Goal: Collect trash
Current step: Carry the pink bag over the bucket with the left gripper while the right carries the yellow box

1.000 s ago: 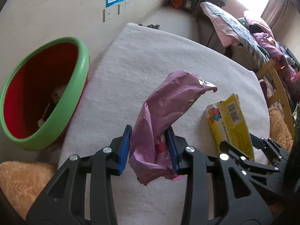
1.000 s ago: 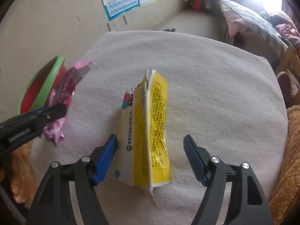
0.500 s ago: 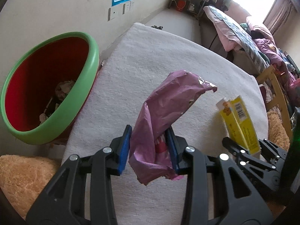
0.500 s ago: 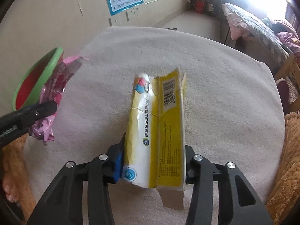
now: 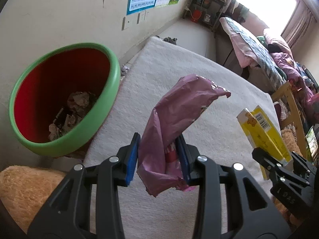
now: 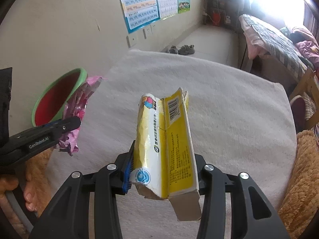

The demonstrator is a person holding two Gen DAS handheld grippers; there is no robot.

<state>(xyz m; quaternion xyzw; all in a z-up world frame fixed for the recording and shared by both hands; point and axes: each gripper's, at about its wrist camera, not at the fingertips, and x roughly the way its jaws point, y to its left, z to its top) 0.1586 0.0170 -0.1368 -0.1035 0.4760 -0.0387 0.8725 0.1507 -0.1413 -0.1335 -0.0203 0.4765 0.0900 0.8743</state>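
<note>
While the left claw [image 5: 159, 157] pinches the pink wrapper [image 5: 179, 123], the right claw [image 6: 163, 171] clamps the yellow carton [image 6: 169, 145] upright.

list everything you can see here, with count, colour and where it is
snack wrapper: 1, pink-purple, clamped in the left gripper, off the blanket
carton: 1, yellow and white, crushed, clamped in the right gripper
bin: 1, green rim, red inside, left of the blanket by the wall
crumpled trash: several pieces, grey-brown, at the bin's bottom
blanket: 1, white, fuzzy, spread under both grippers
posters: several, blue and white, on the wall
shoes: 1 pair, grey, on the floor beyond the blanket
bed: 1, checked and pink bedding, far right
left gripper: 1, black with blue pads, shut on the wrapper
right gripper: 1, black with blue pads, shut on the carton
</note>
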